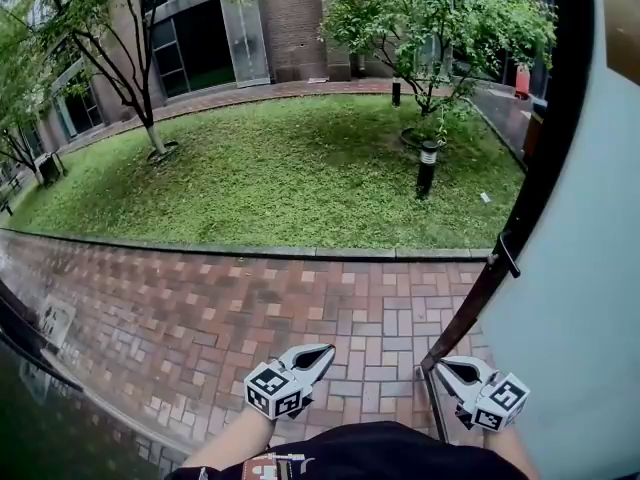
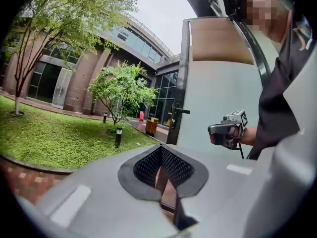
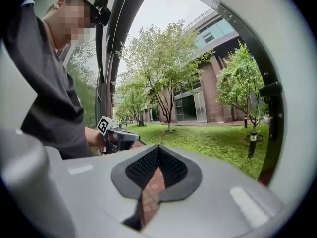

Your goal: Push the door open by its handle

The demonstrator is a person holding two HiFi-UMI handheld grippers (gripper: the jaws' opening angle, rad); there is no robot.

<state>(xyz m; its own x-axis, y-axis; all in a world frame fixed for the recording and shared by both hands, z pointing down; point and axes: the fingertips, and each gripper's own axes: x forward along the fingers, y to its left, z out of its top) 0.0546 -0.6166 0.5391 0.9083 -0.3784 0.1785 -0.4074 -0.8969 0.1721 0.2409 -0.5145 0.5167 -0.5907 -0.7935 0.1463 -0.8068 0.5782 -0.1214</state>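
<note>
Door [image 1: 590,298] stands open at 3 o'clock, handle [image 1: 508,253] at 2 o'clock. Left gripper [image 1: 322,354] and right gripper [image 1: 447,368] low near 6 o'clock, jaws together, empty, clear of handle. Push looks done. Wider swing needs right gripper up on handle.

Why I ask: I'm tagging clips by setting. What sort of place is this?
Probably a doorway opening onto a building's courtyard: an open door at the right, a brick path outside it, then a lawn with trees, and a brick-and-glass building behind.
</note>
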